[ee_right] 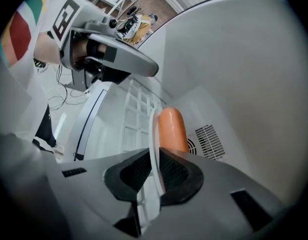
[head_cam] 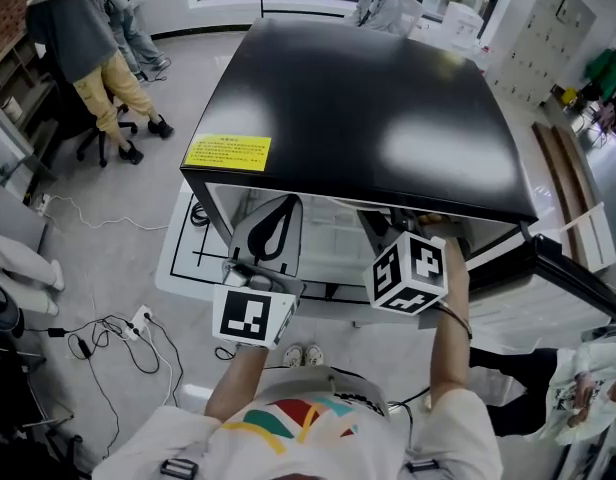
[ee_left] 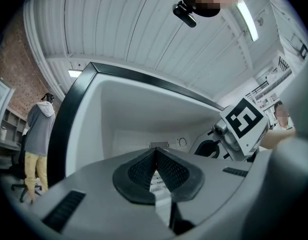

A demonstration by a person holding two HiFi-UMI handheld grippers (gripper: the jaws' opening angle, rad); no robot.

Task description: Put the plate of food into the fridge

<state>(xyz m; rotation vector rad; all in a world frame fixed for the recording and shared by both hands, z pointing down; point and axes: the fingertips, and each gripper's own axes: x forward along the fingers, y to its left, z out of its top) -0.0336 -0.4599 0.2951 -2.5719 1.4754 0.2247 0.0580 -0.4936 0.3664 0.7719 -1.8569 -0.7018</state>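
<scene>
Plate of food held by its rim inside the open fridge.

Nearest, the left hand-held gripper (ee_left: pixel 155 156), jaws together and empty, sits at the left of the opening, seemingly keeping clear. The right hand-held gripper (ee_right: pixel 155 171) clamps the near rim of a thin white plate (ee_right: pixel 153 126), probably to leave the food untouched. An orange sausage (ee_right: pixel 172 129) lies on it, above the fridge (head_cam: pixel 358 98) wire shelf (ee_right: pixel 134 116), not yet set down.

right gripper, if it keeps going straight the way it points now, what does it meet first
Probably the fridge's back wall beside the vent grille; the plate in the right gripper would touch before the jaws. Depth is unclear, so the wire shelf might come sooner.
</scene>
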